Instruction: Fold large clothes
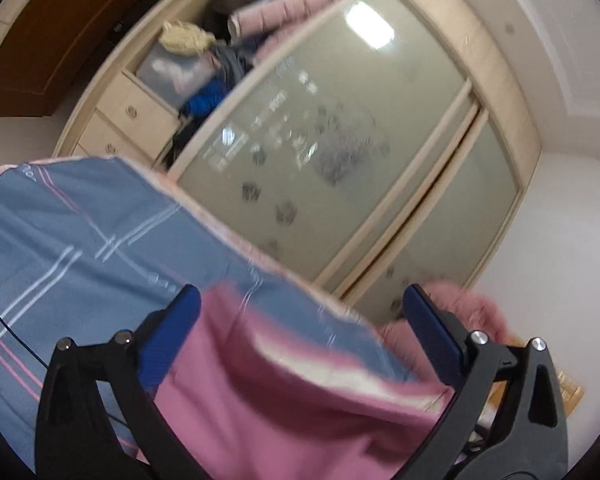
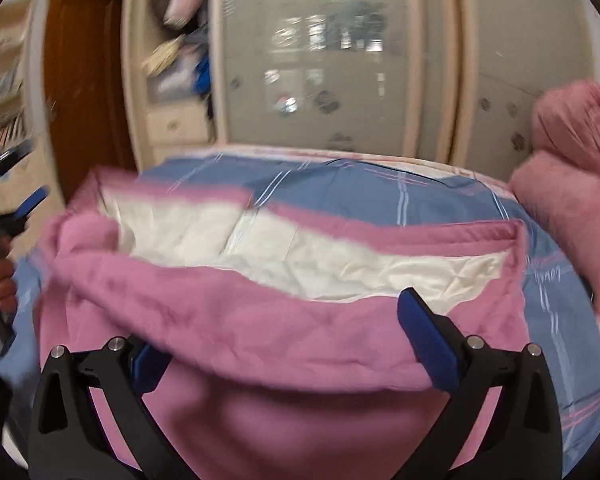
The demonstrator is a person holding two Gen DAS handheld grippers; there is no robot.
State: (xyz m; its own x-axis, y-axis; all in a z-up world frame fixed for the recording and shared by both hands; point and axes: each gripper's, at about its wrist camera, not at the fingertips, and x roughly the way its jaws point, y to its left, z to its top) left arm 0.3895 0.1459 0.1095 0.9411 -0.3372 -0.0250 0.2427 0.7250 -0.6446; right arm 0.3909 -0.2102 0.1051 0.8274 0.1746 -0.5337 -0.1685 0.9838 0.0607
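A large pink garment (image 2: 228, 320) with a white lining (image 2: 340, 260) lies bunched on a bed with a blue plaid sheet (image 2: 380, 188). My right gripper (image 2: 276, 320) stands open and wide over its near fold. Pink cloth drapes over the left fingertip, while the right pad (image 2: 424, 340) is bare. In the left wrist view my left gripper (image 1: 302, 296) is open wide and tilted, above a blurred edge of the pink garment (image 1: 260, 380), with nothing pinched between its pads. The same left gripper (image 2: 20, 178) shows at the far left of the right wrist view, held by a hand (image 2: 0, 280).
Behind the bed stands a cream wardrobe with frosted sliding doors (image 1: 340, 120). Its open section (image 1: 228, 40) is stuffed with clothes above drawers (image 1: 128, 112). A fluffy pink blanket (image 2: 572, 184) is heaped at the bed's right end. A brown door (image 2: 80, 80) is to the left.
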